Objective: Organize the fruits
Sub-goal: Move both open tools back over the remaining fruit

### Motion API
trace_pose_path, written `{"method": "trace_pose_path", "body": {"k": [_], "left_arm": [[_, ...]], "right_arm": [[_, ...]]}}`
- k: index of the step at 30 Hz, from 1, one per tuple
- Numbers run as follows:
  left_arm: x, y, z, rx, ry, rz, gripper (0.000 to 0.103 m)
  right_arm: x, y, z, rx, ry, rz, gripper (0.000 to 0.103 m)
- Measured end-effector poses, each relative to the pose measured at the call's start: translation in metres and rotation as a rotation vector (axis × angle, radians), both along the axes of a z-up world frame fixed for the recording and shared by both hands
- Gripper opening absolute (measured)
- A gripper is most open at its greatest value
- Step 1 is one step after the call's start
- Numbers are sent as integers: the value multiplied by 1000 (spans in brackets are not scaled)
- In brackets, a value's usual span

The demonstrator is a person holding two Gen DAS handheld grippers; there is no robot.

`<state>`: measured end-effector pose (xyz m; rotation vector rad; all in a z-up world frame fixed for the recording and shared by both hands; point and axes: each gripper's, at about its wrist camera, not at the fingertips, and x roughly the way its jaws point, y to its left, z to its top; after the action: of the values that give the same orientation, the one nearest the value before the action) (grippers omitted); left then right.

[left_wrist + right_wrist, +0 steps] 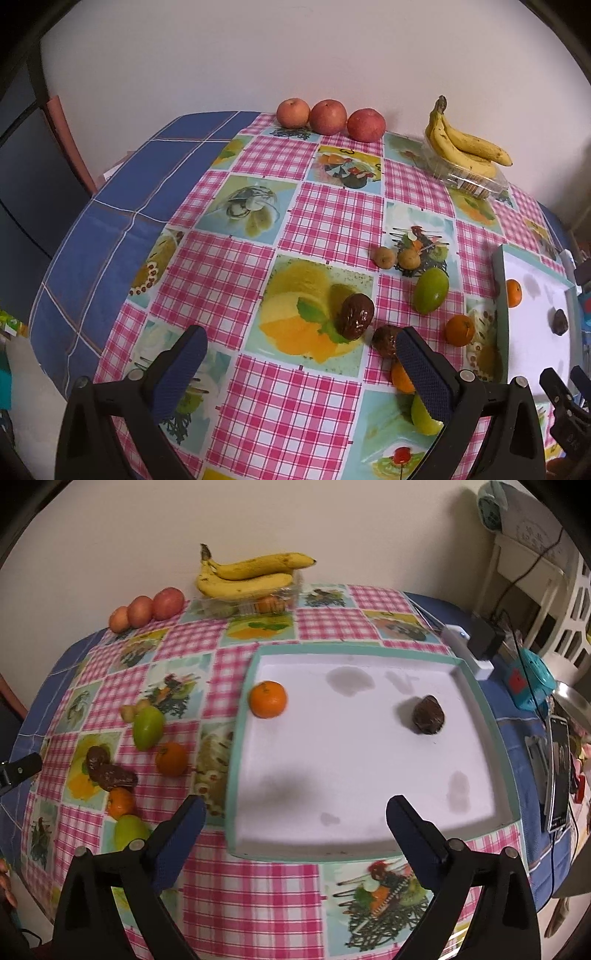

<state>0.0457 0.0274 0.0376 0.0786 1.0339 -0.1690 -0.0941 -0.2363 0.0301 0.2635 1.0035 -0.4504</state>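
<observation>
A white tray with a teal rim holds an orange at its far left and a dark brown fruit at its far right. Left of the tray lie two brown fruits, two green fruits, two oranges and two small tan fruits. My left gripper is open and empty, above the cloth near the brown fruits. My right gripper is open and empty over the tray's near edge.
Three apples line the far edge by the wall. Bananas rest on a clear plastic box. A phone, a teal device and cables lie right of the tray. The checked cloth covers a blue-covered table.
</observation>
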Motion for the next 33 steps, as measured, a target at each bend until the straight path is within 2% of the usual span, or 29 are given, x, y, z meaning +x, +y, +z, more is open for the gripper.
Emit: {"method": "trace_pose_path", "body": {"k": [5,16,22,26,33], "left_arm": [[2,5,0,-25,2,13,103],[4,12,-3,-62,-11,37,103],[9,17,-6,-10,-34,54,103],[13,24,-10,-38,-9,53,103],[18,30,-18,-26,38,52,103]], "right_arm": [[6,12,5,-8,-23,29,98],[16,32,1,-5,-6,110,98],[24,47,-7,-12,36,156,98],[29,58,-9,-9,46,188,98],[40,81,-17,-20,77,244,98]]}}
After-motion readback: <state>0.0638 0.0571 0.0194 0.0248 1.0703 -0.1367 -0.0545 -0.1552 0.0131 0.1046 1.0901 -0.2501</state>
